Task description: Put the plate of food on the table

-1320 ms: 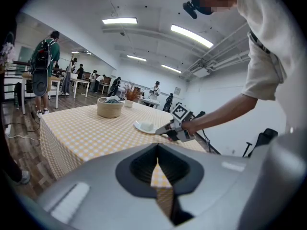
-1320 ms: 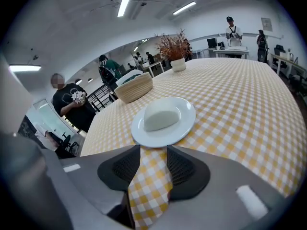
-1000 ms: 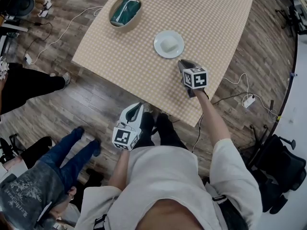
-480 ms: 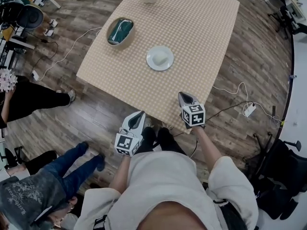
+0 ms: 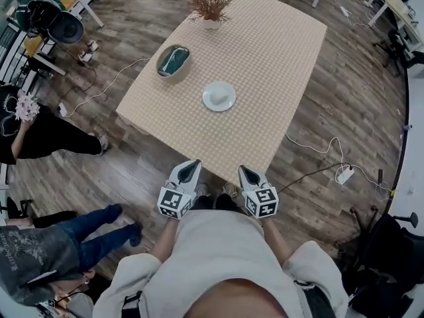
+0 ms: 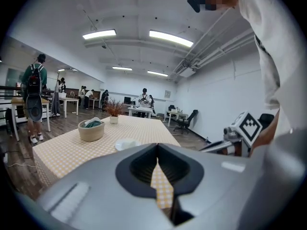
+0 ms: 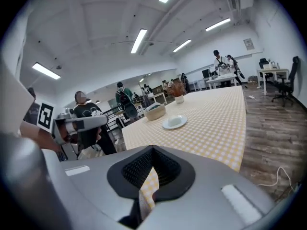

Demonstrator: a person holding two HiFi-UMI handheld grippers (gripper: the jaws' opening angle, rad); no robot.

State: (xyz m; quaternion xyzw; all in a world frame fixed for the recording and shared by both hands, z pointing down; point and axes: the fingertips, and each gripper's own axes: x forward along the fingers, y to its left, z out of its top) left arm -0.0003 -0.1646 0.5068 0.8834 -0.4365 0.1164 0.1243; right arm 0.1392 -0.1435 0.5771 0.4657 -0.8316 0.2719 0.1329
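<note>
Head view shows the plate of food (image 5: 218, 96) flat on the bench (image 5: 281, 58), well apart from my left hand-held gripper (image 5: 190, 169) and right hand-held gripper (image 5: 248, 174), both closed and empty off its near edge. I judge the placing done, so I should hold both clear and not bump the bench.

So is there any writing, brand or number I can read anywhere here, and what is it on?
No text here can be read.
Print on a bystander's grey shirt: too blurred to read.
Wall sign: too small to read.
Cubes on the left gripper and right gripper: black-and-white square patterns, no words.
</note>
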